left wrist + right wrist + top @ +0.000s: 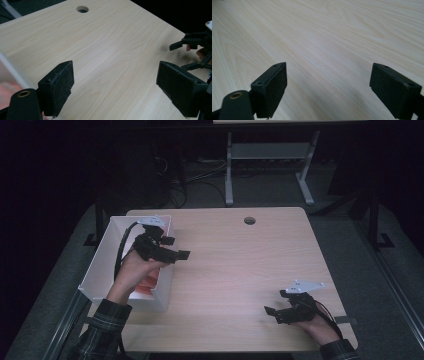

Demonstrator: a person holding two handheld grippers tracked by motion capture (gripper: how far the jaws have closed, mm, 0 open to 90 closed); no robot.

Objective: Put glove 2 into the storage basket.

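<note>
My left gripper (pixel 177 248) hovers over the right wall of a white box (pixel 107 251) at the table's left, jaws pointing right. In the left gripper view its jaws (pixel 115 86) stand wide apart with bare wood between them, and the other gripper (pixel 193 48) shows far off at the right edge. My right gripper (pixel 274 303) rests low near the front right of the table, pointing left. In the right gripper view it (pixel 328 87) is open over bare wood, holding nothing. Something red-orange (pixel 148 284) lies inside the box, partly hidden by the left hand.
The light wooden table (pixel 235 265) has a round cable hole (pixel 249 220) near its far edge, also seen as the hole (pixel 82 9) from the left gripper. Behind the table stand the white legs of another desk (pixel 229 175) and floor cables (pixel 175 180).
</note>
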